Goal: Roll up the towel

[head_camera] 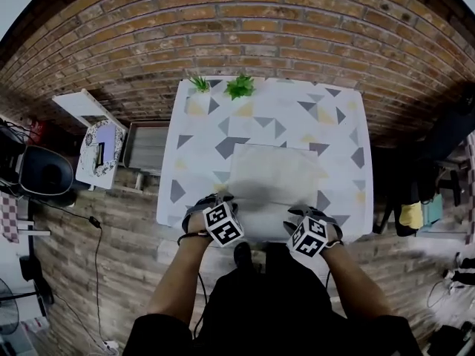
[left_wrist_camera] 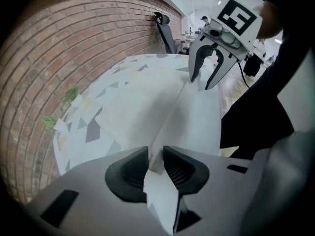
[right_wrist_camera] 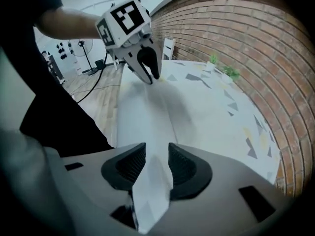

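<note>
A white towel (head_camera: 274, 175) lies flat on the patterned table (head_camera: 341, 124), its near edge by the table's front edge. My left gripper (head_camera: 214, 201) is at the towel's near left corner. In the left gripper view my left gripper (left_wrist_camera: 155, 157) is shut on the towel (left_wrist_camera: 147, 107), whose edge is pinched between the pads. My right gripper (head_camera: 304, 213) is at the near right corner. In the right gripper view my right gripper (right_wrist_camera: 157, 157) stands open, with a fold of the towel (right_wrist_camera: 147, 117) lying loose between its jaws. The left gripper view shows the right gripper's fingers (left_wrist_camera: 193, 73) spread apart.
Two small green plants (head_camera: 239, 86) stand at the table's far edge by the brick wall. A small white side table (head_camera: 100, 150) and a black seat (head_camera: 44, 173) are to the left. The person's dark-clothed body is right against the table's front edge.
</note>
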`<act>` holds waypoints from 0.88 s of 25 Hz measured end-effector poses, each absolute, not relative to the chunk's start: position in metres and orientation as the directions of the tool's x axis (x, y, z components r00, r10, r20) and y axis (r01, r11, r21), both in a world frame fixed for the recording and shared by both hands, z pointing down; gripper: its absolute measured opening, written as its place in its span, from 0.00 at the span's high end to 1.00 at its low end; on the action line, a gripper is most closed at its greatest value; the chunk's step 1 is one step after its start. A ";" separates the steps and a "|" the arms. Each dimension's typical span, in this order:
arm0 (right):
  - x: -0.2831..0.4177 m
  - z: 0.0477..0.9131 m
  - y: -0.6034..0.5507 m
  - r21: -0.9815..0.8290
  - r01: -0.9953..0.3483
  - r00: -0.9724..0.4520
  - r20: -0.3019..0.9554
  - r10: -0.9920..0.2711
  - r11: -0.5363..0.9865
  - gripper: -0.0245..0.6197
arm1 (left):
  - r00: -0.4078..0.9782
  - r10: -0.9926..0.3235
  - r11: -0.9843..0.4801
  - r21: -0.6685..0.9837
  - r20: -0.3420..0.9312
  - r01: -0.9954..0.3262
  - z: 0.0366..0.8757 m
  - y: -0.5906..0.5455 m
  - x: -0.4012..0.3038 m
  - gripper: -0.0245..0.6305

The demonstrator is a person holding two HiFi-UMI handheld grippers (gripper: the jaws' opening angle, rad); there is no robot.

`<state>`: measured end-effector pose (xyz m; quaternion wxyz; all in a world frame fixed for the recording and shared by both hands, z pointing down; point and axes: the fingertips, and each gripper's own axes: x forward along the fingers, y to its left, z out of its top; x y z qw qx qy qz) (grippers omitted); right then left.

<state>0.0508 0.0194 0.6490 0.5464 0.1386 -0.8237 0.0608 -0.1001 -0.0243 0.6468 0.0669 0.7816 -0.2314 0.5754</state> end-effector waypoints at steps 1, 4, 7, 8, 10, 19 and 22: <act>0.050 0.655 0.017 0.051 -0.297 -0.358 0.920 -0.161 0.953 0.71 | 0.202 -0.319 -0.883 -0.213 0.926 -0.418 0.640 -0.027 -0.101 0.80; 0.051 0.666 0.010 0.043 -0.302 -0.347 0.925 -0.152 0.952 0.72 | 0.146 -0.409 -0.877 -0.344 0.901 -0.336 0.618 -0.030 -0.092 0.80; 0.053 0.667 0.005 0.031 -0.297 -0.359 0.922 -0.142 0.954 0.79 | 0.147 -0.413 -0.903 -0.383 0.899 -0.197 0.612 -0.017 -0.070 0.80; 0.053 0.667 0.004 0.027 -0.291 -0.363 0.922 -0.137 0.956 0.81 | 0.173 -0.386 -0.920 -0.363 0.906 -0.151 0.615 -0.008 -0.058 0.80; 0.054 0.667 0.003 0.020 -0.280 -0.366 0.922 -0.126 0.960 0.83 | 0.226 -0.310 -0.951 -0.299 0.923 -0.083 0.628 0.008 -0.035 0.79; 0.055 0.660 -0.005 -0.227 -0.345 -0.445 0.894 0.055 0.911 0.88 | 0.226 -0.252 -0.965 -0.227 0.941 -0.133 0.664 -0.006 -0.030 0.75; 0.056 0.655 -0.014 -0.237 -0.350 -0.453 0.890 0.058 0.906 0.88 | 0.242 -0.230 -0.970 -0.200 0.943 -0.140 0.666 -0.011 -0.033 0.79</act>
